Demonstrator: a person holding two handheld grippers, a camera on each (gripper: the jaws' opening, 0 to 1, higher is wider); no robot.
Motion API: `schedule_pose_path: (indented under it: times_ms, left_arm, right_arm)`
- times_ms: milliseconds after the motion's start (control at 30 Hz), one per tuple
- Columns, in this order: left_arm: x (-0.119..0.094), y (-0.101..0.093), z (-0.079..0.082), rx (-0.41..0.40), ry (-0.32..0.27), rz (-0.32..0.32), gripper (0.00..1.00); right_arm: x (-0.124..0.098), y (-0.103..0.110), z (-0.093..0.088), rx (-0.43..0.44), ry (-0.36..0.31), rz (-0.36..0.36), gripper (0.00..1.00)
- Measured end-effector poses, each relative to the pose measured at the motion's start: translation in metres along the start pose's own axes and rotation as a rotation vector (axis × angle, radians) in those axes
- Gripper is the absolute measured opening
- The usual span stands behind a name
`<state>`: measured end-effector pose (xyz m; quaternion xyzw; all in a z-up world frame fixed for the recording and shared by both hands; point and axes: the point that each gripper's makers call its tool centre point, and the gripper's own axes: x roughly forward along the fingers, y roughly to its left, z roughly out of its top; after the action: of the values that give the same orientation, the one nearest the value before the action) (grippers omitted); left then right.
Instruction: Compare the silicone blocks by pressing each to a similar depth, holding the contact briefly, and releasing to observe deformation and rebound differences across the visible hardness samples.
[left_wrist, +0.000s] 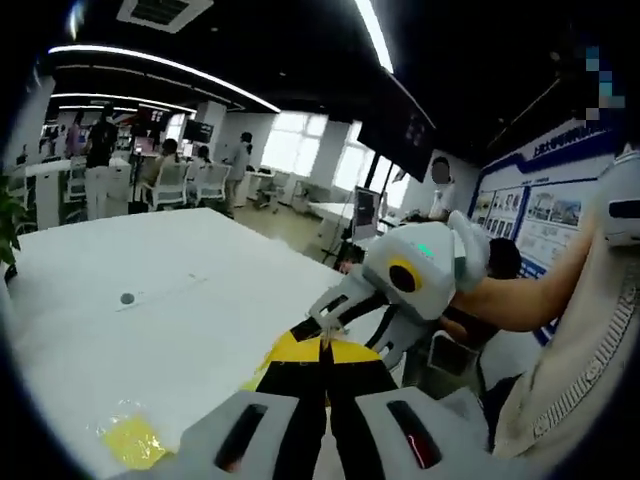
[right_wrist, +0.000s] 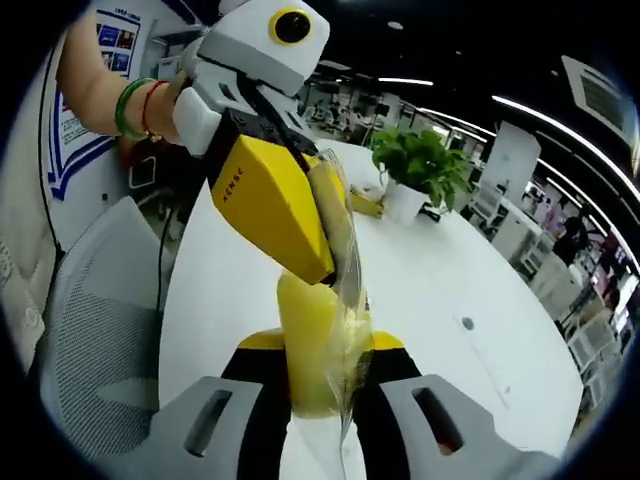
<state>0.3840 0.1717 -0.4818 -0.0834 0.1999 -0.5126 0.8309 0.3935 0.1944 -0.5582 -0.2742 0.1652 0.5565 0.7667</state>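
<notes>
Right tongs (right_wrist: 325, 385) clamped on a bagged yellow silicone block (right_wrist: 318, 345) at lower centre, left tongs (right_wrist: 330, 265) pinching its top, white counter (right_wrist: 440, 280) behind, potted plant (right_wrist: 420, 170) upper right.

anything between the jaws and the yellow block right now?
Yes: clear plastic wrap covers the yellow silicone block. The right gripper and the left gripper both clamp it through that film. Nothing else visible intervenes.
</notes>
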Motion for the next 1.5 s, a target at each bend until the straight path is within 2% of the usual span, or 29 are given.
schedule_pose_path:
  times_ms: [67,267,300,467,733,900,967,1233,1400,1500]
  left_arm:
    - [0.002,-0.001,0.001,-0.001,-0.005,0.0,0.0]
    - [0.009,0.005,-0.002,-0.033,-0.002,0.029,0.0]
    - [0.009,0.007,-0.003,-0.055,-0.002,0.045,0.0]
    - [0.014,0.008,-0.012,-0.04,0.031,0.065,0.0]
    - [0.015,0.017,-0.02,-0.08,0.031,0.087,0.0]
    - [0.016,0.021,-0.022,-0.092,0.033,0.098,0.0]
    - [0.017,0.023,-0.024,-0.093,0.034,0.105,0.0]
    - [0.027,0.033,-0.036,-0.119,0.05,0.118,0.0]
    - [0.036,0.043,-0.045,-0.14,0.053,0.13,0.0]
    - [0.043,0.051,-0.052,-0.163,0.05,0.144,0.0]
  right_arm:
    - [-0.001,-0.003,-0.001,-0.031,0.001,-0.011,0.2]
    - [-0.001,-0.002,-0.009,-0.033,0.016,-0.018,0.28]
    - [0.0,-0.002,-0.011,-0.031,0.021,-0.021,0.31]
    - [0.002,0.003,-0.019,0.0,0.035,-0.014,0.36]
    - [-0.008,0.002,-0.014,0.019,-0.004,-0.039,0.4]
    - [-0.014,0.003,-0.017,0.054,-0.012,-0.061,0.51]
    - [-0.018,0.004,-0.018,0.062,-0.015,-0.073,0.52]
    - [-0.047,0.001,-0.027,0.162,-0.059,-0.179,0.63]
    - [-0.068,0.003,-0.044,0.227,-0.071,-0.257,0.69]
    - [-0.08,0.006,-0.053,0.29,-0.102,-0.307,0.72]
